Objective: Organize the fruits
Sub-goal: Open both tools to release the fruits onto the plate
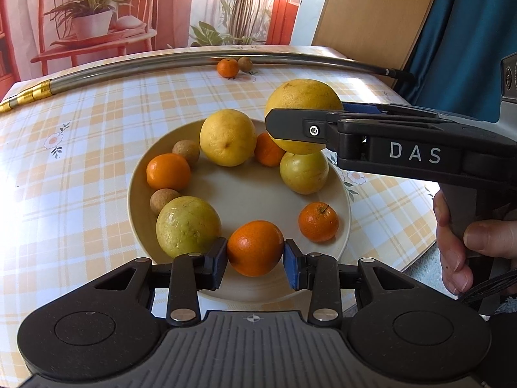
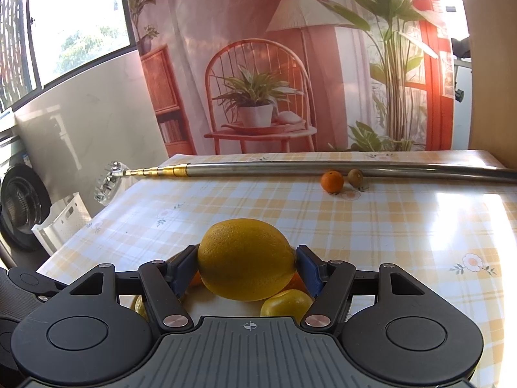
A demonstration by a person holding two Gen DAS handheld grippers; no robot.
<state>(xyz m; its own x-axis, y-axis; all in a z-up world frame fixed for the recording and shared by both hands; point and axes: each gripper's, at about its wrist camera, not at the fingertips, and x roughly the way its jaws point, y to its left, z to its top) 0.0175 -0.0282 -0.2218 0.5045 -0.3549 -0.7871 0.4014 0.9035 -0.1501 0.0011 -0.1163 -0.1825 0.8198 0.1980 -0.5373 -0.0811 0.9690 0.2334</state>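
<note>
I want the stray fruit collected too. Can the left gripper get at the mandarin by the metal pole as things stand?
Probably not yet: the left gripper is shut on a mandarin at the plate, and the far mandarin lies across the table.

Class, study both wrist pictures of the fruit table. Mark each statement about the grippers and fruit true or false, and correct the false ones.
1. The right gripper holds a large yellow citrus. True.
2. The left gripper brackets a brown fruit. False: a mandarin sits between its jaws.
3. The plate lies bare. False: it holds several fruits.
4. A mandarin and a brown fruit sit beside the metal pole. True.
</note>
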